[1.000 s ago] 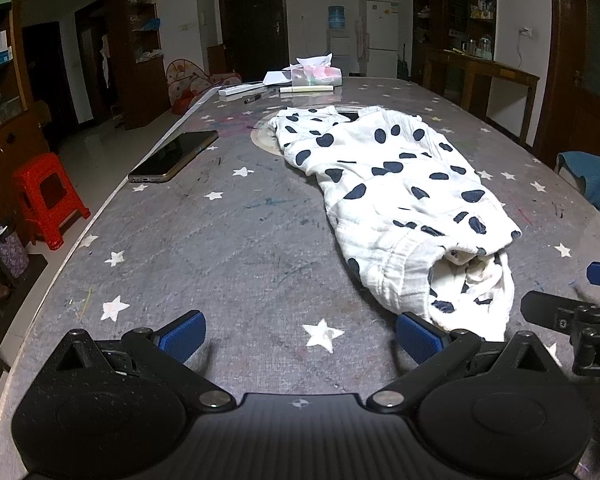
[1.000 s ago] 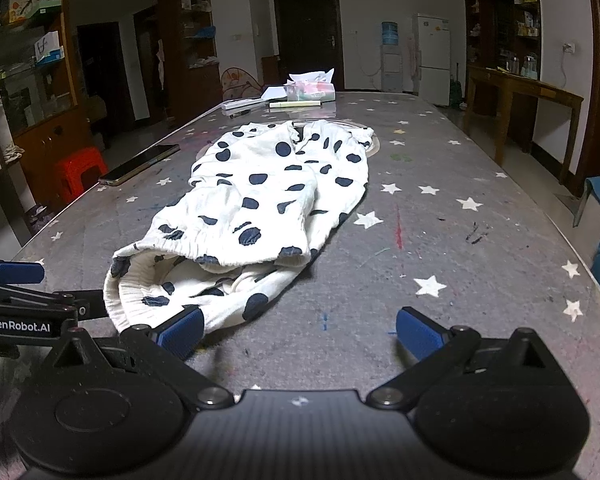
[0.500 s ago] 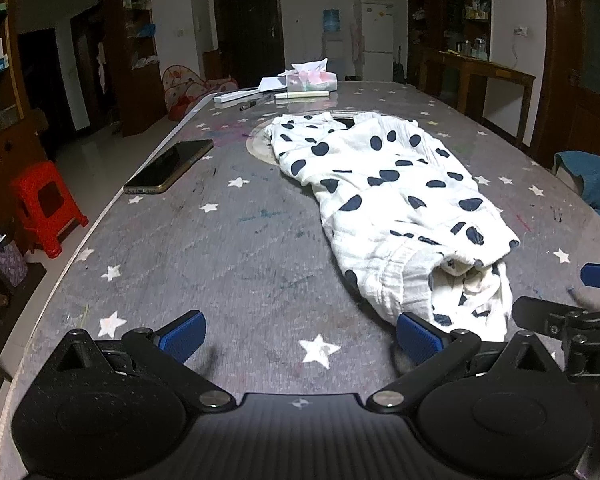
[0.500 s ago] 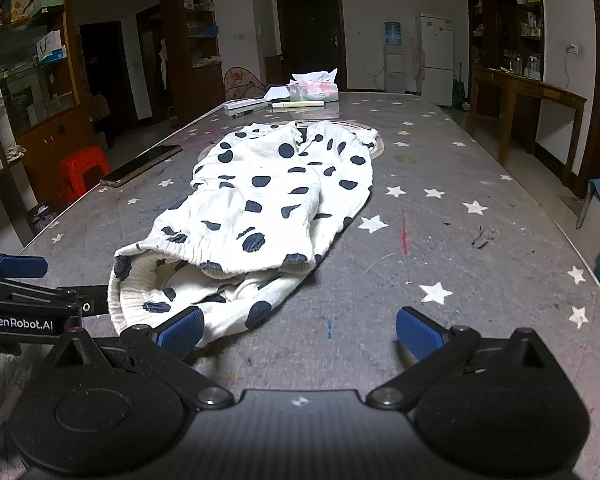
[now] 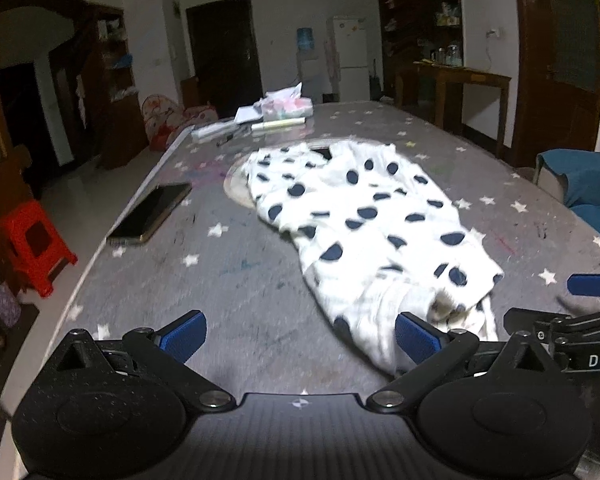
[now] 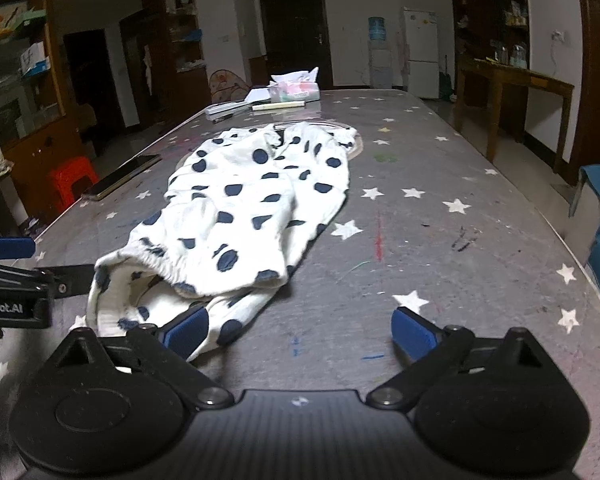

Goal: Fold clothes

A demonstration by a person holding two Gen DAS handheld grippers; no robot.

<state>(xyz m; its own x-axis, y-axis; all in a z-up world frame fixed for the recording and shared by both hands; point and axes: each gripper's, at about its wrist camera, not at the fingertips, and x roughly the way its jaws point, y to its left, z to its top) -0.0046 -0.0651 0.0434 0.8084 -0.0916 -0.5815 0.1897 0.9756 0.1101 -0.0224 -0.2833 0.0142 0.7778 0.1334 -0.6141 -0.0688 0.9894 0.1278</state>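
White trousers with dark polka dots [image 5: 364, 220] lie crumpled along the grey star-patterned table [image 5: 220, 280], waistband nearest me; they also show in the right wrist view [image 6: 244, 216]. My left gripper [image 5: 300, 334] is open and empty, its right fingertip by the waistband's left edge. My right gripper [image 6: 300, 332] is open and empty, its left fingertip over the waistband's near edge. Each gripper shows at the other view's edge.
A phone [image 5: 150, 214] lies near the table's left edge. A tissue box [image 5: 286, 106], papers and pens sit at the far end. A red stool [image 5: 34, 246] stands on the floor at left, a blue chair [image 5: 588, 188] at right.
Both grippers have moved forward toward the waistband and tilted slightly. The trousers lie as before. Both stay open.
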